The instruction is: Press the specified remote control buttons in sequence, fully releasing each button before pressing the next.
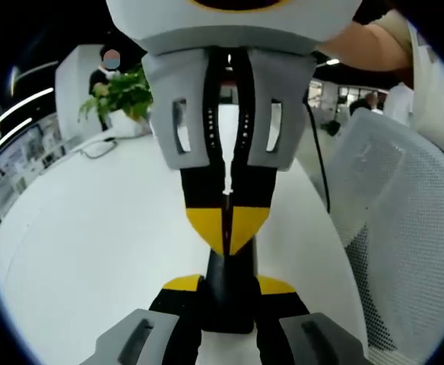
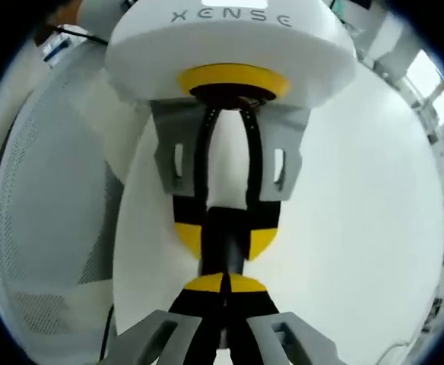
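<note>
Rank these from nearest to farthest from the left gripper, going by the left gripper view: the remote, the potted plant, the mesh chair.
1. The remote, dark, held between the left gripper jaws at bottom centre.
2. The mesh chair, white, beside the table on the view's right.
3. The potted plant, at the table's far end, upper left.

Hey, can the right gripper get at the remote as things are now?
Probably yes. The left gripper clamps the remote, with its end sticking out of the jaws, and the right gripper, shut, has its tips right at that end. Nothing sits between them.
</note>
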`<state>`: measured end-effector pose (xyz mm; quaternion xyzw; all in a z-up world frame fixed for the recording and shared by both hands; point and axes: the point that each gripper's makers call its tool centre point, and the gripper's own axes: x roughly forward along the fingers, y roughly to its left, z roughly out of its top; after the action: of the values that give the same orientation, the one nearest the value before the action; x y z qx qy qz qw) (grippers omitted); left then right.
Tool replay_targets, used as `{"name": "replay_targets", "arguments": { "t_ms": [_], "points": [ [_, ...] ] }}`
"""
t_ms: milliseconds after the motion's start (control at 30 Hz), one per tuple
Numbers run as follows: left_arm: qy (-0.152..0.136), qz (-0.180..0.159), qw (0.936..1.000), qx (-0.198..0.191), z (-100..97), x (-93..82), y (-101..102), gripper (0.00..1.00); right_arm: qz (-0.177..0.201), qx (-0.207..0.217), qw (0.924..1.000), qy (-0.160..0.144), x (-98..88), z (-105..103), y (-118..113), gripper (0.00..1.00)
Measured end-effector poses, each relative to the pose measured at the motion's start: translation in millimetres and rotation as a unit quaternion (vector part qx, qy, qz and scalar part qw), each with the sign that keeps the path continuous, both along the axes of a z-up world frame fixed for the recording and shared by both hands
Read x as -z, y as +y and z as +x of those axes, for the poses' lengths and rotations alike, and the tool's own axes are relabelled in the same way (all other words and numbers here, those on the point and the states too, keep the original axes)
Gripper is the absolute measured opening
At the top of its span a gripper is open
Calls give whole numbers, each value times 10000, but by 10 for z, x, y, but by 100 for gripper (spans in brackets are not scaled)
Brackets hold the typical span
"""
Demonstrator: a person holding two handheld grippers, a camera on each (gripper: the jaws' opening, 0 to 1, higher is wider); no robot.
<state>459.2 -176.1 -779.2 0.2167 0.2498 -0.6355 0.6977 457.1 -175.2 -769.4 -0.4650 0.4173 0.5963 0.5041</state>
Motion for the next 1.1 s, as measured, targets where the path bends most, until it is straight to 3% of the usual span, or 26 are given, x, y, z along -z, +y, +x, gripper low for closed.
{"name": "replay_targets", "arguments": {
  "t_ms": [767, 1100],
  "points": [
    [1, -20, 10000, -2, -7, -5, 1, 25, -108, 35, 9999, 7, 92, 3, -6, 0],
    [5, -9, 10000, -33, -5, -3, -1, 25, 39, 168, 9998, -25, 83, -1, -11, 0]
  ]
}}
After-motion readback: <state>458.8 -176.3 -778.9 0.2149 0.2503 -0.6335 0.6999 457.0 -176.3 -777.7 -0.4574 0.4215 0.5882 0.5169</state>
